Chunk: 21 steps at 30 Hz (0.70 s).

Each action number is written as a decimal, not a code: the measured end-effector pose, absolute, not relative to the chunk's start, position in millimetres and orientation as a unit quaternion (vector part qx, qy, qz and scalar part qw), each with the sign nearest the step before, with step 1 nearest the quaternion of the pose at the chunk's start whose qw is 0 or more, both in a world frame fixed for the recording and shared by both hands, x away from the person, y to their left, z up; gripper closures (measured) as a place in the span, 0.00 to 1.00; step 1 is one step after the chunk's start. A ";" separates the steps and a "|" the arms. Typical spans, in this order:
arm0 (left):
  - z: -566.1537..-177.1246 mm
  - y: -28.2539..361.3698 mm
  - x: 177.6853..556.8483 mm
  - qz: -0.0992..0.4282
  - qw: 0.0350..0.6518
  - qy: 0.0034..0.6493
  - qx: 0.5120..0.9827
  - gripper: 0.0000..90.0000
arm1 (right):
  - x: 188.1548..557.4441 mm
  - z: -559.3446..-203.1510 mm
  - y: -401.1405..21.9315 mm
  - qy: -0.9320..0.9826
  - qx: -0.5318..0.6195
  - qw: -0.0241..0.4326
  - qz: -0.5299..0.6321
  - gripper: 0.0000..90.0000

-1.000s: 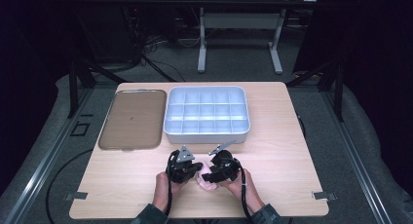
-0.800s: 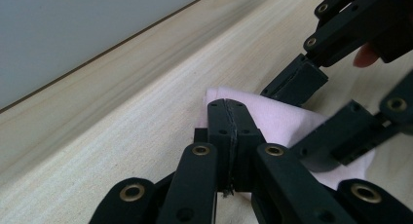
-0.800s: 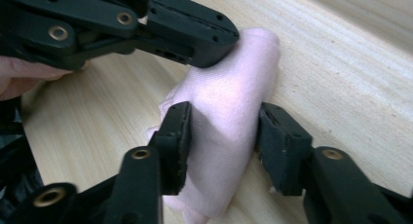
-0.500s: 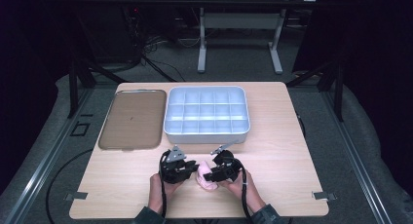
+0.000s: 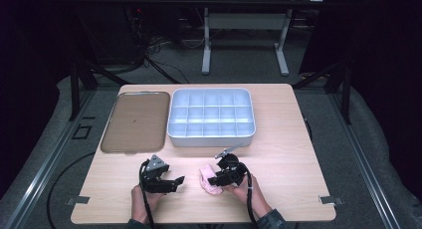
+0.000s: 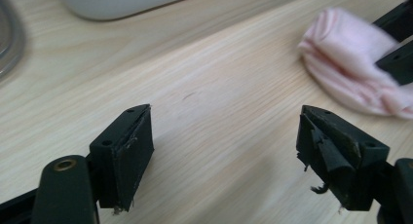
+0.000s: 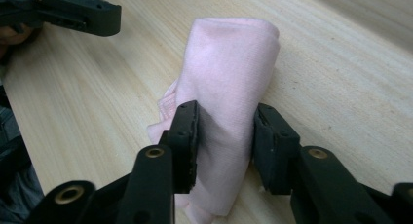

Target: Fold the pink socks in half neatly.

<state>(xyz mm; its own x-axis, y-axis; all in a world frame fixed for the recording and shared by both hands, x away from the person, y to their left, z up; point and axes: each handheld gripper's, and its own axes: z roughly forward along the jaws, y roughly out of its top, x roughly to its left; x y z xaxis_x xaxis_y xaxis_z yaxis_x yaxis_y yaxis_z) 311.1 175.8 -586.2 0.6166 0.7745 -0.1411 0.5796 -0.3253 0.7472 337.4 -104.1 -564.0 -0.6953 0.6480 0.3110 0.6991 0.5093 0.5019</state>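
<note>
We judge that the work here is to roll or fold the small pink cloth (image 5: 208, 179) and then put it away, probably into the pale grey plastic box with many square compartments (image 5: 212, 138) that stands at the far side of the light wooden table (image 5: 293, 139). The first part looks almost finished: in the right gripper view the pink cloth (image 7: 229, 87) is already a compact roll with several layers, and it lies on the table near the person's edge, well apart from the box. What is left, as we judge it, is to lift the roll and carry it to one compartment; all compartments that we can see are empty, and the flat brownish-grey lid or tray (image 5: 136, 121) beside the box also has nothing on it. The right gripper (image 7: 224, 139) has its jaws closed on the roll, one pad on each side, and the soft cloth is pressed a little between them, so the jaws stand only partly closed. The left gripper (image 6: 221, 148) has just been opening its jaws, and now they stand wide with only bare table between them. It touches nothing, and the pink cloth (image 6: 353, 70) is off to one side of it, in the jaws of the other gripper. In the high view the left gripper (image 5: 171, 181) is just beside the roll, and the right gripper (image 5: 215, 179) is on it.
</note>
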 end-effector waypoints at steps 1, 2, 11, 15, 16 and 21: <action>-588.5 179.2 311.1 0.125 0.405 0.419 0.803 0.22 | 337.3 -564.1 -104.1 -0.869 -0.385 0.040 -0.308 0.72; -589.2 181.5 310.3 0.124 0.410 0.426 0.797 0.22 | 337.1 -563.9 -103.9 -0.869 -0.385 0.041 -0.308 0.73; -590.3 183.4 311.2 0.149 0.395 0.419 0.804 0.19 | 337.1 -564.5 -105.0 -0.870 -0.380 0.046 -0.312 0.79; -590.3 182.2 312.0 0.146 0.393 0.413 0.808 0.17 | 336.0 -565.1 -105.6 -0.867 -0.382 0.046 -0.318 0.80; -590.4 182.3 312.1 0.144 0.396 0.414 0.807 0.17 | 336.0 -565.3 -106.0 -0.868 -0.380 0.044 -0.318 0.80; -590.4 178.8 311.4 0.157 0.383 0.412 0.812 0.17 | 336.0 -567.0 -107.7 -0.864 -0.380 0.045 -0.327 0.80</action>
<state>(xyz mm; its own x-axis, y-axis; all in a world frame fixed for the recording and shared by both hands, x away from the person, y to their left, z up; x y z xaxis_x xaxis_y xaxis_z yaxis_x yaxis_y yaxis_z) 311.4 178.8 -590.4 0.6114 0.7891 -0.0600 0.5481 -0.3676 0.7513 336.0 -107.7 -567.0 -0.7069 0.6272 0.3268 0.6866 0.4978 0.5299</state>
